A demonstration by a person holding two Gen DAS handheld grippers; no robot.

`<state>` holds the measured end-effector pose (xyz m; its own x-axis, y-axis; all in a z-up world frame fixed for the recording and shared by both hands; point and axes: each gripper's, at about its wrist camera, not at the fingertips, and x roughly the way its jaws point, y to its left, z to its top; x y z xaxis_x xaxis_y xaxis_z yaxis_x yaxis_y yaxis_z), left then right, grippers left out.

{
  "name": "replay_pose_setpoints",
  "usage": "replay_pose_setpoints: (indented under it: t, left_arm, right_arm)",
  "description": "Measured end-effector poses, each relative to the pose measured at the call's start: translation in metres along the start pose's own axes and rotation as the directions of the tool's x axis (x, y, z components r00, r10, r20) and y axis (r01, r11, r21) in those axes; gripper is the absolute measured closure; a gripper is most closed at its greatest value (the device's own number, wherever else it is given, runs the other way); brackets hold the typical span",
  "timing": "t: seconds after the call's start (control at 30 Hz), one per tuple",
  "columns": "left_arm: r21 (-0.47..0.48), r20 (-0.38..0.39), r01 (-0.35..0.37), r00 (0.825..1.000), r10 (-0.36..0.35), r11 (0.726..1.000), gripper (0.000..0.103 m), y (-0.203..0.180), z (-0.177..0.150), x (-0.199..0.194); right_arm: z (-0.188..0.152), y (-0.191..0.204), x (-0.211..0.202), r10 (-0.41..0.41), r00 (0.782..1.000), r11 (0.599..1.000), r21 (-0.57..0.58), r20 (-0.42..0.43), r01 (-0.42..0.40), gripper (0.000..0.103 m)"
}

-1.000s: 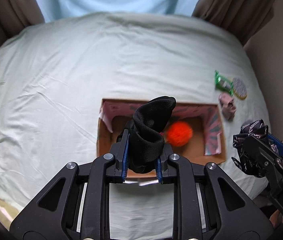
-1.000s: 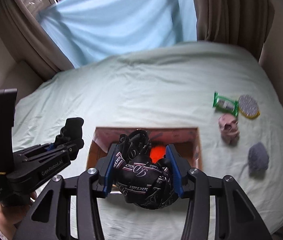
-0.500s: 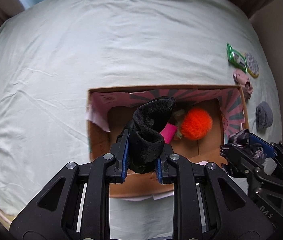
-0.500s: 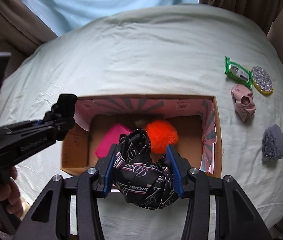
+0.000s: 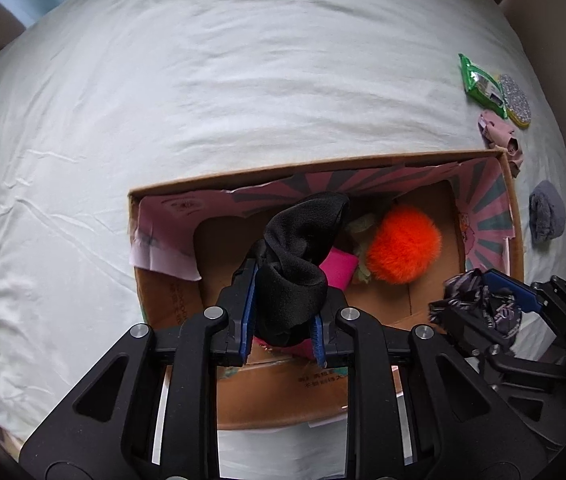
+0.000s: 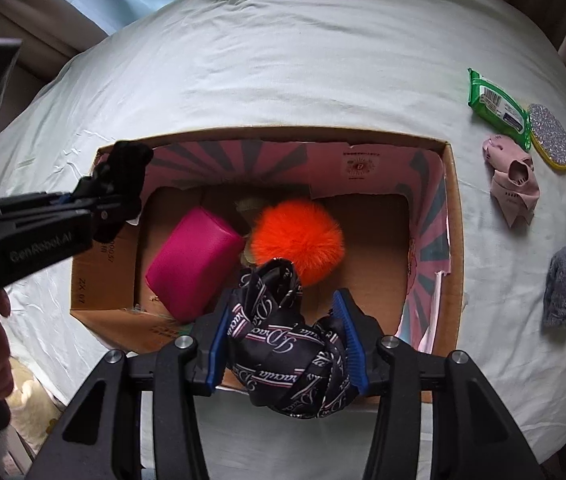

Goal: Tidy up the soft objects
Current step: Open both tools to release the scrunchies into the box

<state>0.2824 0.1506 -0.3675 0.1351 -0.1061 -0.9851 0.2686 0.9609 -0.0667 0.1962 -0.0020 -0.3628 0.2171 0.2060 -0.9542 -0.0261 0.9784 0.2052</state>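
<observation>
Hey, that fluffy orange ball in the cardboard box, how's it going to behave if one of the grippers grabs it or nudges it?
The orange pom-pom looks all long fur, so it will probably squash between the pads and feel light. Being round, it may roll across the bare floor of the cardboard box if pushed. Loose fur could slip from a shallow pinch.

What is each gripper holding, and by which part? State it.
The left gripper pinches a black sock near its lower end. The right gripper clamps a bunched black patterned scarf across its middle.
</observation>
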Motion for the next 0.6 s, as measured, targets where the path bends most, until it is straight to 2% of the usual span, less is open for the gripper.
replay_pose_setpoints:
  t: [0.03, 0.07, 0.1, 0.13, 0.17, 0.23, 0.43, 0.6]
  left_arm:
    - [0.008, -0.001, 0.007, 1.0, -0.007, 1.0, 0.072, 0.0, 0.001, -0.001]
    - [0.016, -0.004, 0.013, 1.0, -0.013, 1.0, 0.04, -0.001, 0.002, -0.002]
    - [0.023, -0.002, 0.013, 1.0, -0.012, 1.0, 0.018, -0.002, 0.002, -0.003]
    - [0.032, 0.014, 0.003, 1.0, -0.004, 0.999, 0.001, -0.003, 0.002, -0.007]
    - [0.042, 0.046, -0.006, 0.999, 0.004, 0.999, 0.0, -0.004, 0.001, -0.011]
    - [0.048, 0.056, -0.012, 0.998, 0.009, 0.999, 0.0, -0.005, -0.001, -0.013]
    - [0.009, 0.068, 0.001, 0.998, -0.002, 1.0, 0.0, -0.004, -0.011, -0.014]
    - [0.004, 0.088, 0.001, 0.996, -0.001, 1.0, 0.0, 0.001, -0.017, -0.035]
  right_arm:
    - [0.0, 0.0, 0.0, 0.007, 1.0, 1.0, -0.005, 0.005, -0.007, 0.053]
    - [0.0, 0.001, 0.002, 0.015, 1.0, 1.0, -0.01, 0.006, -0.015, 0.046]
    - [0.0, 0.001, 0.004, 0.027, 1.0, 1.0, -0.014, 0.002, -0.027, 0.042]
    - [0.0, 0.001, 0.007, 0.028, 1.0, 0.999, -0.021, -0.01, -0.028, 0.03]
    - [-0.001, 0.002, 0.007, 0.019, 1.0, 0.999, -0.032, -0.003, -0.019, 0.013]
    - [-0.004, 0.003, 0.007, 0.009, 1.0, 0.998, -0.054, 0.018, -0.008, 0.0]
    - [-0.015, 0.001, 0.004, 0.016, 1.0, 0.998, -0.061, 0.022, -0.014, 0.0]
    - [-0.019, 0.0, -0.013, 0.012, 0.997, 0.998, -0.055, 0.081, -0.007, 0.0]
